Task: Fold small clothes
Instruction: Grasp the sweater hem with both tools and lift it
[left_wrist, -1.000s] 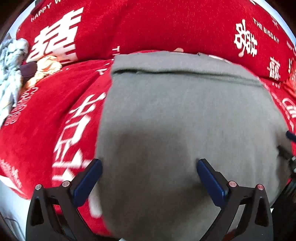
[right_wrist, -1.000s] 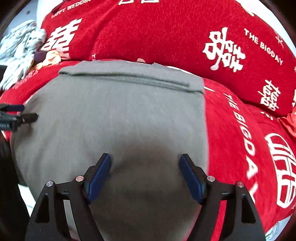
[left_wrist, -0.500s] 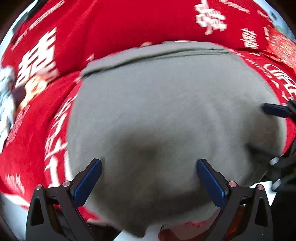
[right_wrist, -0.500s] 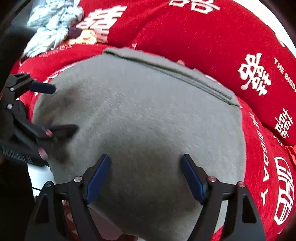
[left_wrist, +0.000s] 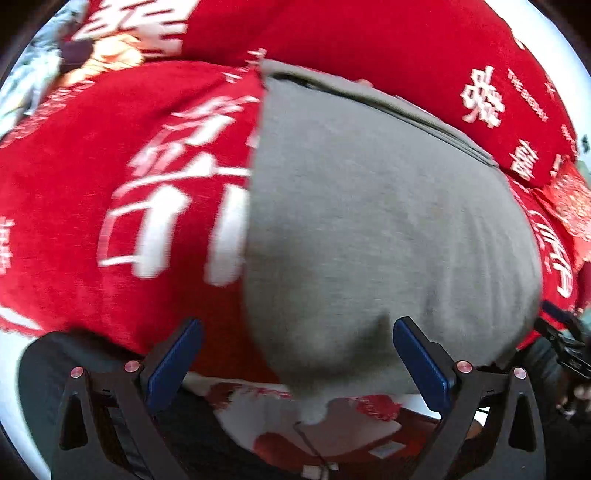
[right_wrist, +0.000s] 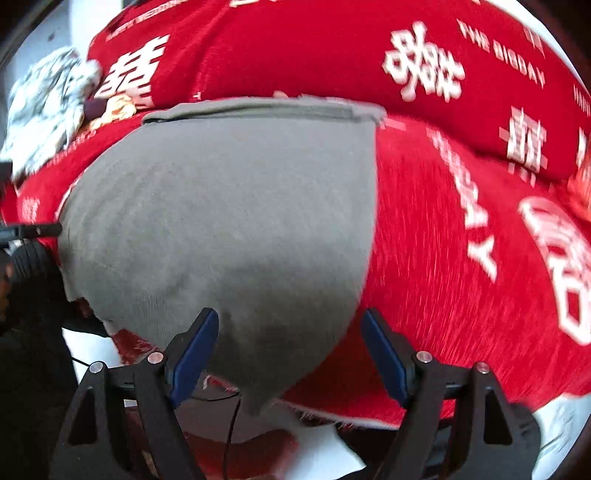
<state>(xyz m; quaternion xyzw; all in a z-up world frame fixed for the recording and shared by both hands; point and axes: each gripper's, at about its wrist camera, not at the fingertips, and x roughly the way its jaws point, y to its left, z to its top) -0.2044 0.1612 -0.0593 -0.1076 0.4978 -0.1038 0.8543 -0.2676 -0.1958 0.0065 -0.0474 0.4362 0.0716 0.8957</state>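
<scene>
Grey garment (left_wrist: 388, 229) lies spread flat on a red blanket (left_wrist: 110, 206) printed with white characters and English words. A stitched band runs along its far edge, toward 12 o'clock in both views. Its near edge hangs just past the blanket's front border.

From the left wrist view, the left gripper (left_wrist: 297, 363) hovers over the garment's near left corner with its blue pads wide apart; the left pad sits above bare blanket, the right pad above grey cloth, and nothing is pinched between them. The right gripper shows as a dark shape at 4 o'clock in this view.

From the right wrist view, the right gripper (right_wrist: 290, 350) hangs over the garment's (right_wrist: 229, 221) near right corner, jaws likewise spread, left pad over the cloth and right pad over the blanket (right_wrist: 443, 258). Whether any pad touches the fabric I cannot tell; the pictures are blurred.

A crumpled pale cloth (right_wrist: 44, 107) lies at 10 o'clock, well apart from the garment, beside something orange (right_wrist: 114, 109).
</scene>
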